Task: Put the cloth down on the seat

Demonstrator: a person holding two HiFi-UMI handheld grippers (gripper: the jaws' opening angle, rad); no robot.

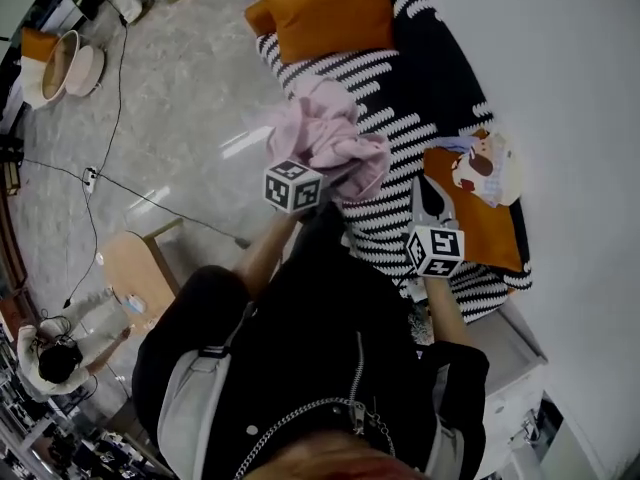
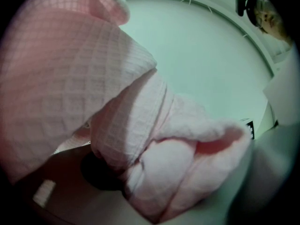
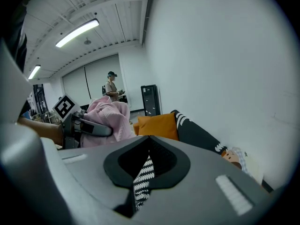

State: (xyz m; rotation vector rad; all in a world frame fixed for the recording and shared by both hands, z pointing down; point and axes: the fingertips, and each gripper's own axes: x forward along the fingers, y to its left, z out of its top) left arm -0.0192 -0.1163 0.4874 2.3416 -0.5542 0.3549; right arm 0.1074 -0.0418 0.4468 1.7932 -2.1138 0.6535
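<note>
Pink waffle-weave cloth (image 2: 126, 125) clamped in left gripper (image 1: 322, 173) over black-and-white striped seat (image 1: 400, 138) — right gripper (image 1: 430, 206) with 2 jaws together, empty.

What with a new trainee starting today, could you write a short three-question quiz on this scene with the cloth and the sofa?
1. Multiple choice: which gripper holds the pink cloth? A. the left gripper; B. the other one; C. both.
2. True or false: the cloth already lies spread flat on the striped seat.
3. Fill in: the plain cushion at the seat's far end is ___ in colour.
Key: 1. A. 2. False: it is bunched in the jaws, held up off the seat. 3. Orange.
</note>
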